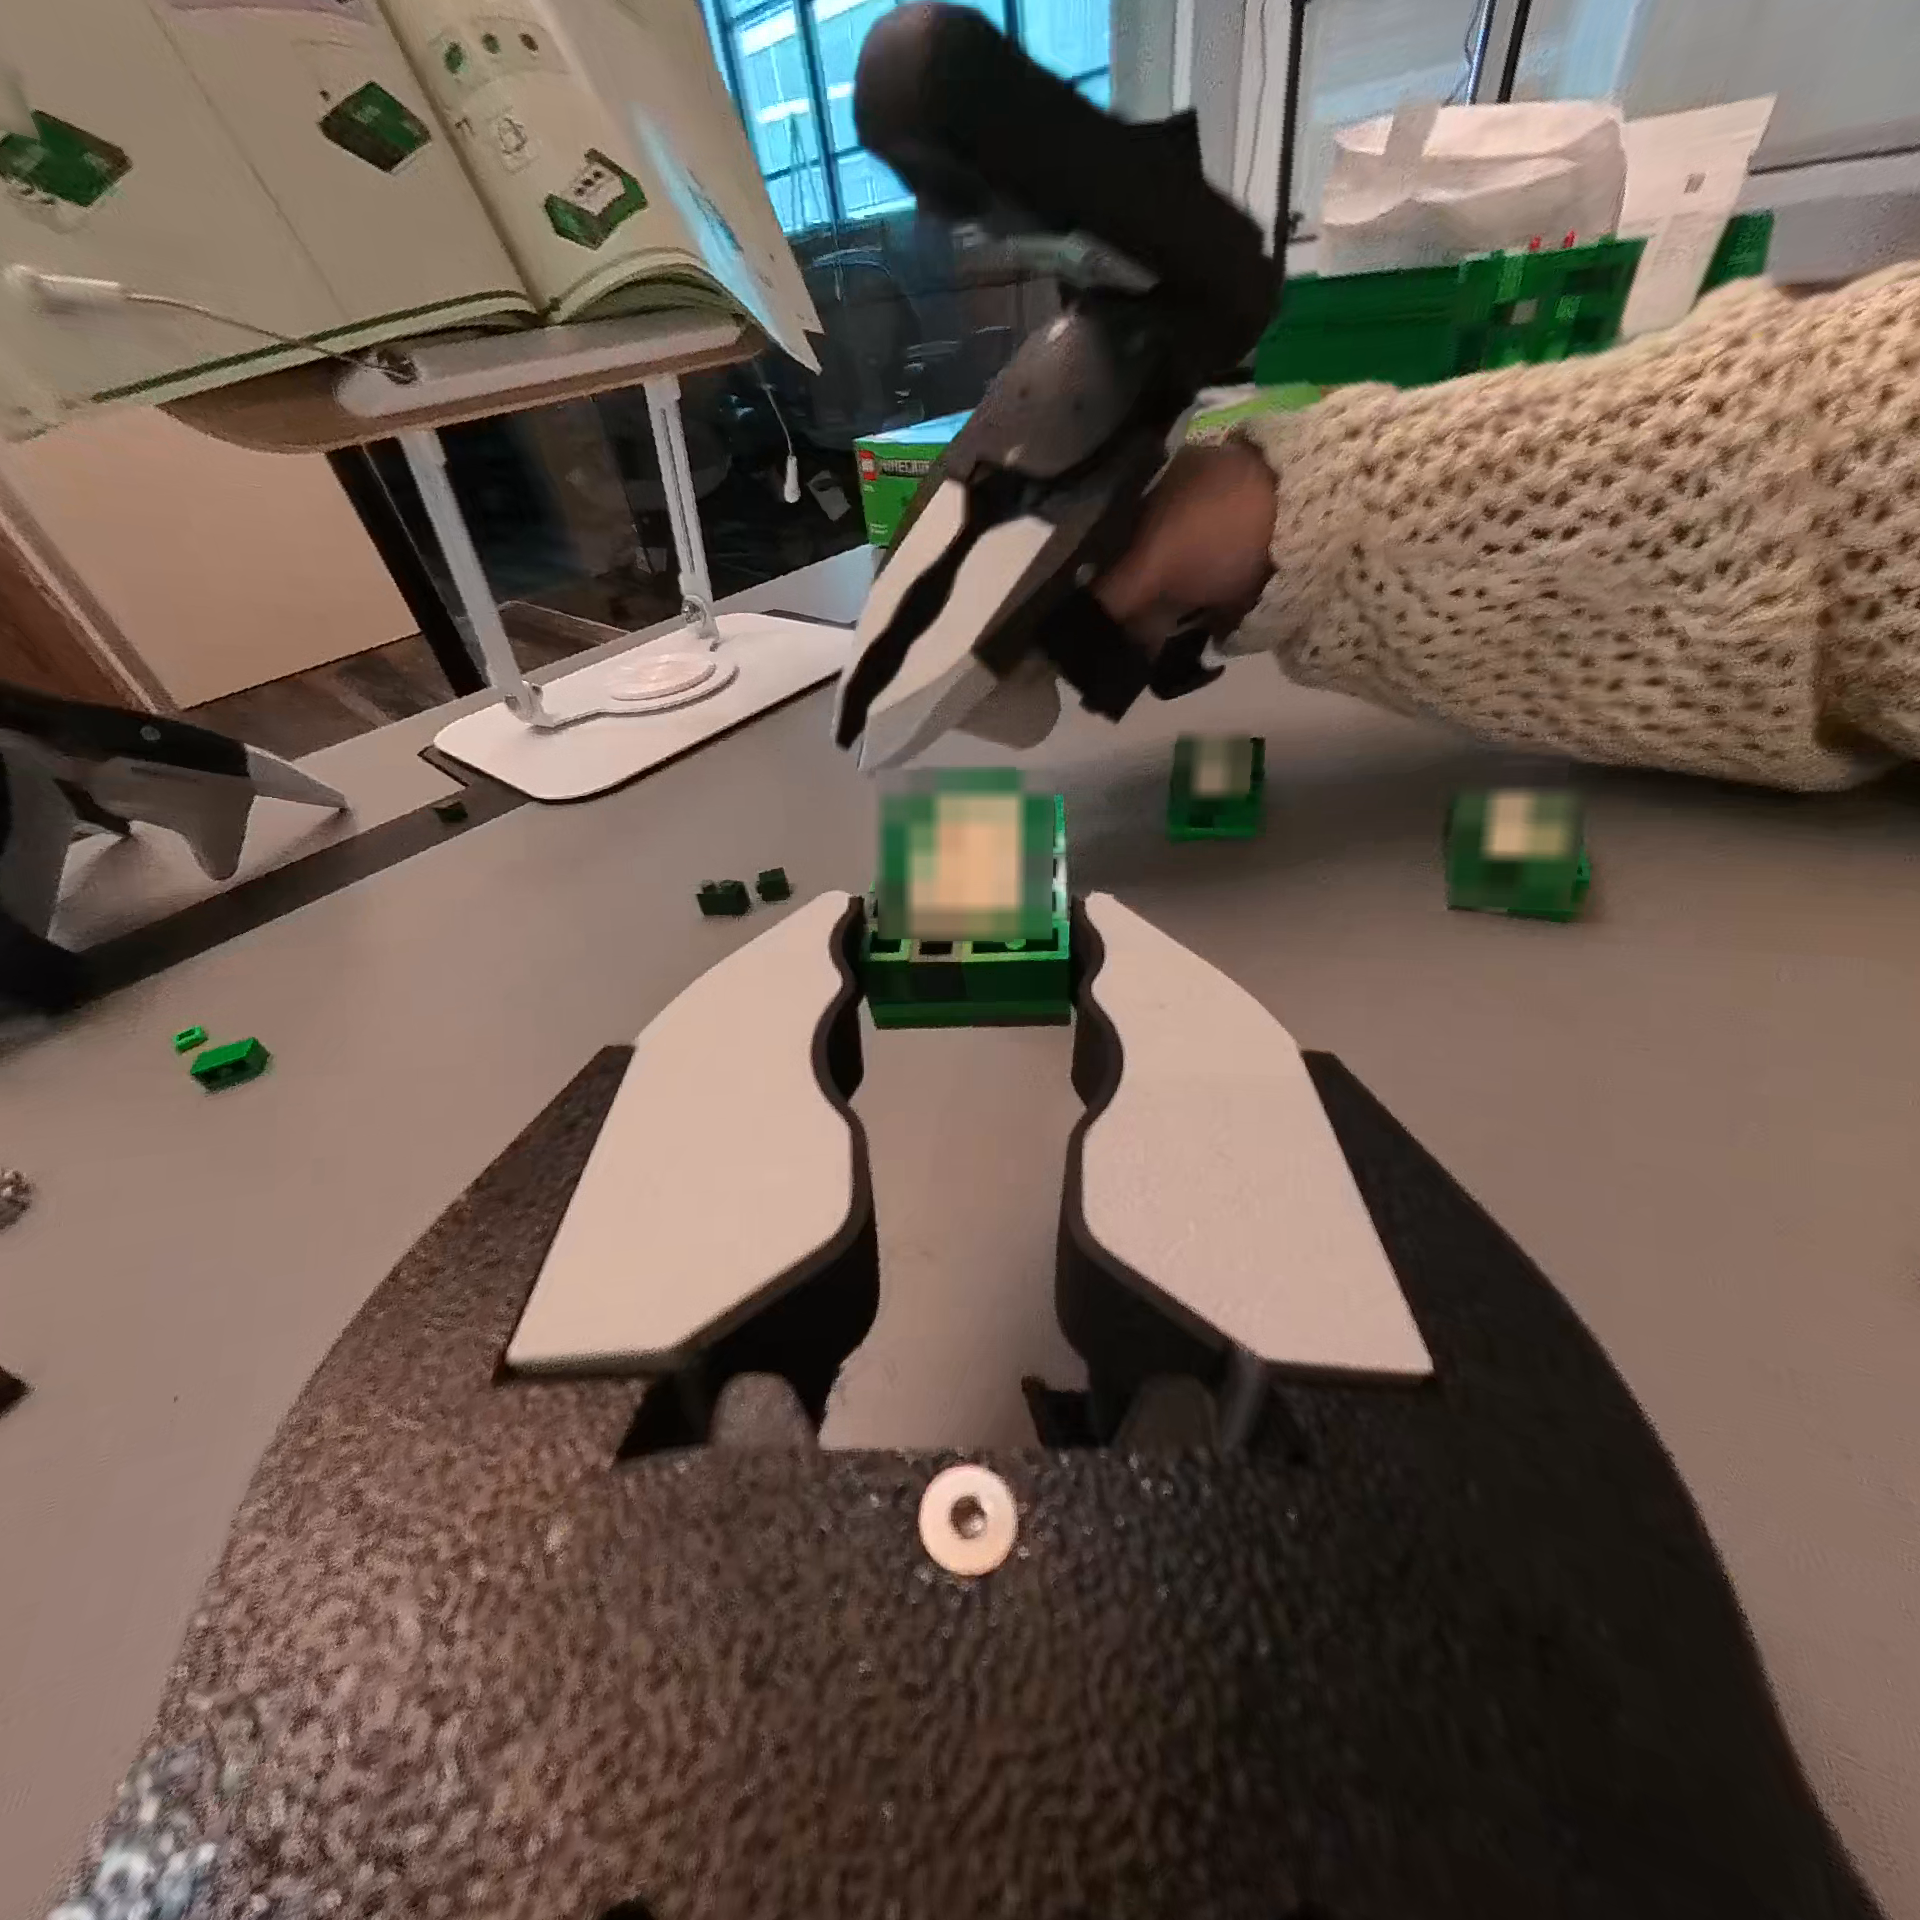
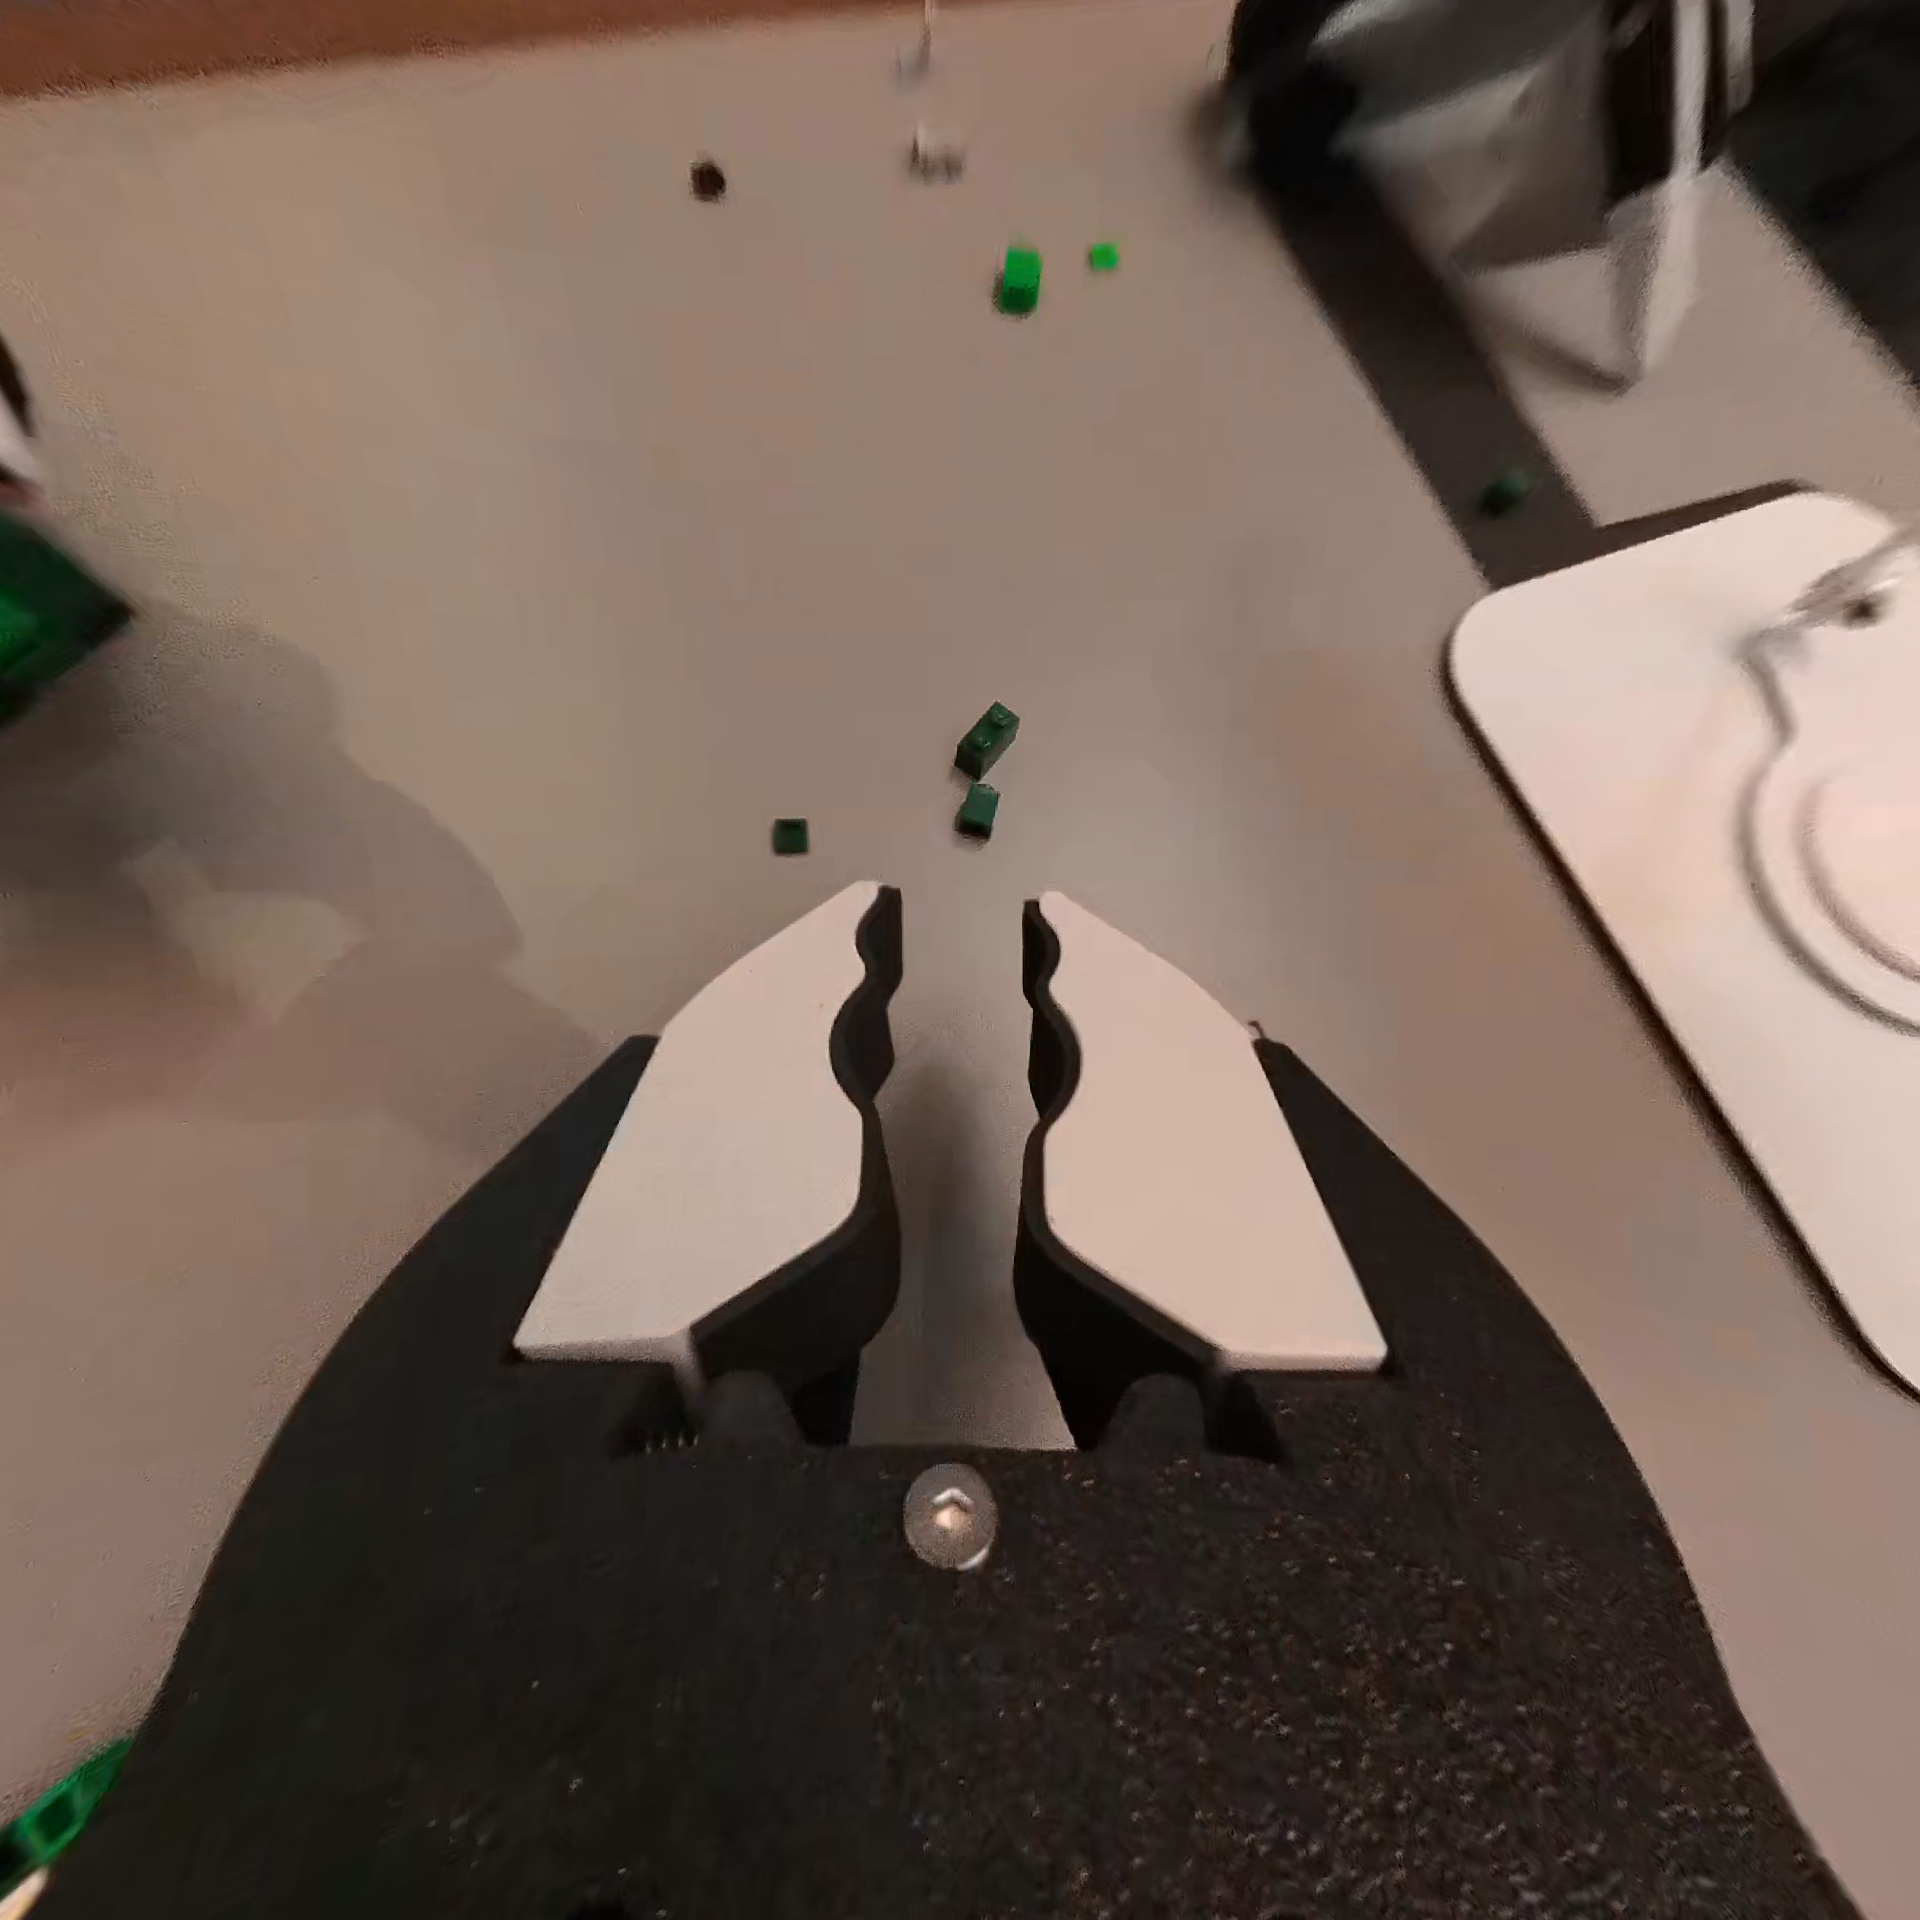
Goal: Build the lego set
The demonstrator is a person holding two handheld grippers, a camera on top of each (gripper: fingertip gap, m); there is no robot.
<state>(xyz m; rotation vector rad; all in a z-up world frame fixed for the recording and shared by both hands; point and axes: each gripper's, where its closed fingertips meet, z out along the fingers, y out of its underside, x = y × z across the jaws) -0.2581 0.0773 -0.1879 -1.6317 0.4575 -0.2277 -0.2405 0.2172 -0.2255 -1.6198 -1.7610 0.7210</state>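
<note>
Left claw (image 1: 966, 925) is clamped around a small green lego block build (image 1: 968, 977) sitting on the desk (image 1: 1558, 1143), fingers pressed to both its sides, so that's where the main piece is right now. Right claw (image 2: 961, 899) hangs over the desk with its fingers slightly apart and nothing in between, and in the left wrist view it angles down from above, tips just over the top of that same build, held by a hand in a chunky cream knit sleeve (image 1: 1579, 520). Desk surface is a plain matte grey-beige with a dark seam (image 2: 1382, 343) running across it. Loose bits are scattered around: a few dark green bricks (image 2: 985, 740) just ahead of the right claw, a couple of brighter green ones (image 2: 1018, 278) farther off, plus two more small green builds (image 1: 1517, 852) off to the right of the gripped one. An open instruction booklet (image 1: 343, 156) sits on a white stand (image 1: 623, 717) at the back left. Behind it there's a window (image 1: 821, 94), a green lego box (image 1: 904, 478), and a bigger flat green assembly (image 1: 1455, 301) with some white paper behind it.
</note>
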